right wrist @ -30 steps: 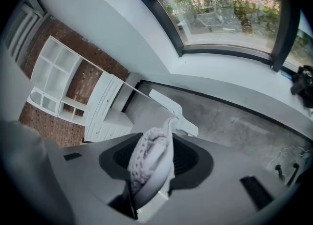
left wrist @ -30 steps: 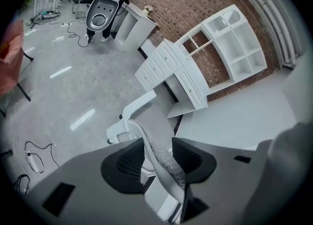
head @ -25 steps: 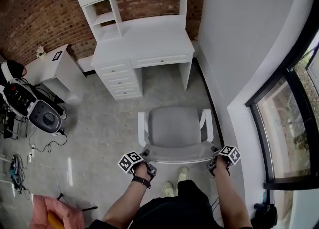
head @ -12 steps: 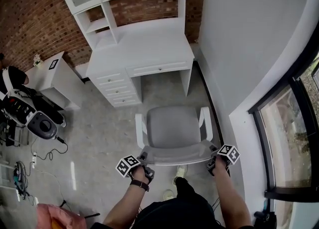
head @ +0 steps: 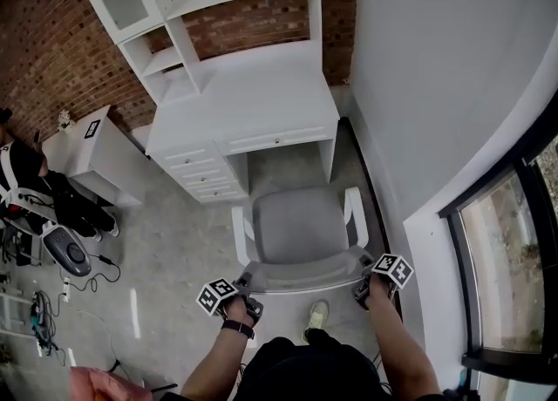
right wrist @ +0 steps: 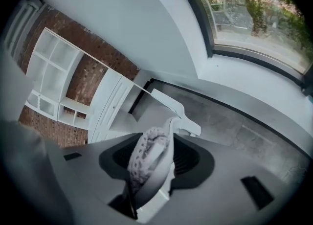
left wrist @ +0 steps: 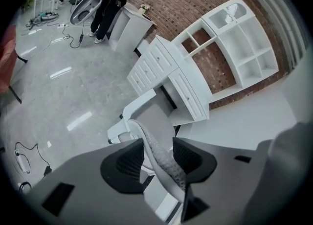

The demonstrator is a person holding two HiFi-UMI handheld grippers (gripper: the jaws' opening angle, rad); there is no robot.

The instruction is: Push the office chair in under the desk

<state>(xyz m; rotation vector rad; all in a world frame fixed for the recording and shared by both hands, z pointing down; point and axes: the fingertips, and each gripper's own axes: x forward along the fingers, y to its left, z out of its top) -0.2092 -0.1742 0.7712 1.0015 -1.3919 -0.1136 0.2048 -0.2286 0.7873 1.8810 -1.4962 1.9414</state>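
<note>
Against the brick wall (head: pixel 52 33) at the far end stands the white desk (head: pixel 261 98) with its shelf unit on top. The office chair (head: pixel 296 223) sits squarely before the kneehole (head: pixel 288 162), seat facing in. From where I stand the job looks partly done: the seat's front edge is near the desk's front but not yet beneath the top, so the whole seat has still to go under.

The person stands behind the chair with both tools on the backrest (head: pixel 301 275). The left gripper (head: pixel 246 286) has its jaws closed on the backrest's left end, and the right gripper (head: pixel 364 284) is clamped on the right end. Each gripper's own view shows the mesh rim lying between the pads.

The opening is framed by the drawers (head: pixel 205 174) on one side and the desk's side panel (head: pixel 328 148) on the other. I reckon the white armrests (head: pixel 239 225) will need to pass between them or stop at the desk's front edge. The grey wall (head: pixel 418 85) runs close along the right, so there is little room to swing that way. Off to the left, well apart, are a small white cabinet (head: pixel 100 151), another person (head: pixel 52 194) and some cables (head: pixel 39 312) on the floor.
</note>
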